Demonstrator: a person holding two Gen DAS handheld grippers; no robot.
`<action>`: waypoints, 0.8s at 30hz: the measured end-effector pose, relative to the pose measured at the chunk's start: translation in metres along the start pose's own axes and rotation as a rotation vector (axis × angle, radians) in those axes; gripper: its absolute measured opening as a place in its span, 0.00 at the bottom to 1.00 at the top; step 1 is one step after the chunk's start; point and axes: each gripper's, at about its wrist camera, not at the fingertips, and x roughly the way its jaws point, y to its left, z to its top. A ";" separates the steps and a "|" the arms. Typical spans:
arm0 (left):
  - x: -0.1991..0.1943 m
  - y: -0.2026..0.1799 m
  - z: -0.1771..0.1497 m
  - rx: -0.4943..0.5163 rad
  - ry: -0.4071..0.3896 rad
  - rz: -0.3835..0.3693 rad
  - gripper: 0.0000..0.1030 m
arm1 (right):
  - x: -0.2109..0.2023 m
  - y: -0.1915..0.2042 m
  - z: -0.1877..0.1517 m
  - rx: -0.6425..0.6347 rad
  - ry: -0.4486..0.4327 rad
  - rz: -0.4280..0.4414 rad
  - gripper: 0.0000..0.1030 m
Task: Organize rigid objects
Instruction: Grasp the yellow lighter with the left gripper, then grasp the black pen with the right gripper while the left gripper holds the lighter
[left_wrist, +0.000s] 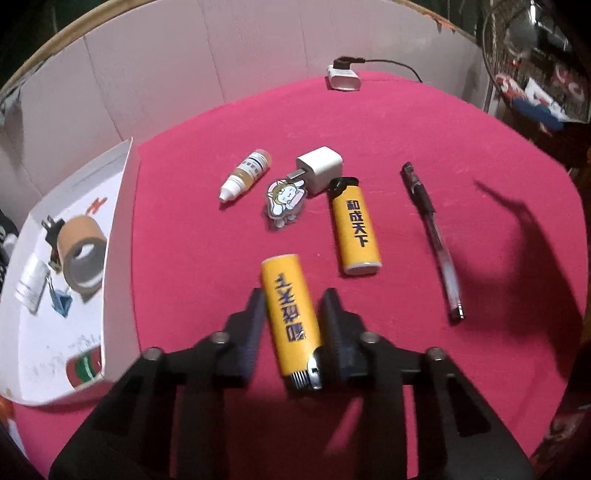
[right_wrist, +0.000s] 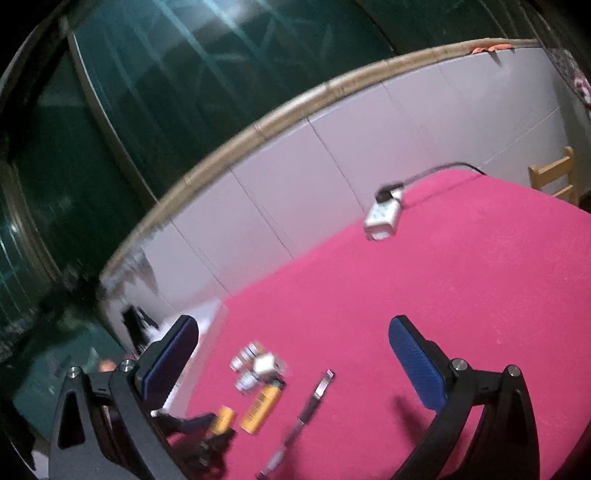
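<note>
Left gripper (left_wrist: 293, 314) clamped on nearer lighter (left_wrist: 289, 317), right gripper (right_wrist: 291, 354) spread empty; off-centre grip risks dropping short of tray (left_wrist: 122, 206).

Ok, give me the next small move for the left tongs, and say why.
Probably lift. The left tongs look closed on the near yellow lighter, a finger at each side, while it seems still low over the pink tabletop. The white tray, already holding a tape roll, sits to the left, so raising the lighter first should let it clear the tray's wall.
</note>
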 end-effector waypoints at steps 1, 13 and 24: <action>-0.001 0.000 -0.001 -0.006 -0.005 -0.003 0.23 | 0.003 0.003 -0.004 -0.028 0.031 -0.047 1.00; -0.014 0.020 -0.008 -0.119 -0.072 -0.056 0.23 | 0.053 0.048 -0.060 -0.327 0.310 -0.242 0.94; -0.031 0.038 -0.011 -0.165 -0.136 -0.064 0.23 | 0.084 0.067 -0.084 -0.434 0.412 -0.264 0.50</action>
